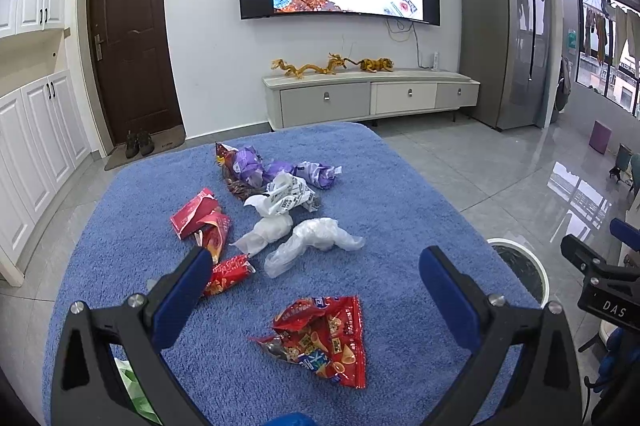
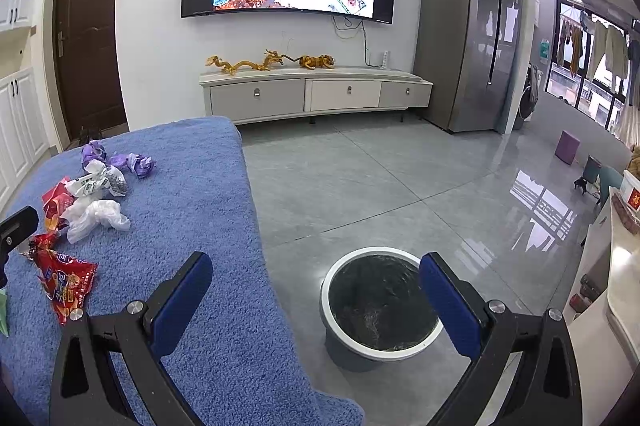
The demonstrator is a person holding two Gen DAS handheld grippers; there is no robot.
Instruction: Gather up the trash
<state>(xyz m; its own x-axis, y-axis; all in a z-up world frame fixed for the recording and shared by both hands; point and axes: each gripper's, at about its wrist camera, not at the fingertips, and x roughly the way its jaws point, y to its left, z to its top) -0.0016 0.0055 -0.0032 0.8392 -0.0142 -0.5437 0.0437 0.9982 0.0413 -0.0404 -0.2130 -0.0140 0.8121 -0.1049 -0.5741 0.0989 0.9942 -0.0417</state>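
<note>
Below, left claw point(image 1: 316, 290) spread over snack wrapper point(image 1: 320, 340)

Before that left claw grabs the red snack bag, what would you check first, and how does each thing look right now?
1. Left gripper open: ok.
2. Left gripper empty: ok.
3. Red snack bag lies between the fingers' lines: ok.
4. Bag apart from the other wrappers: ok.
5. Trash bin open on the floor beside the table: ok.
6. Right gripper open, empty: ok.
7. Fingers low enough to pinch: cannot tell.
</note>
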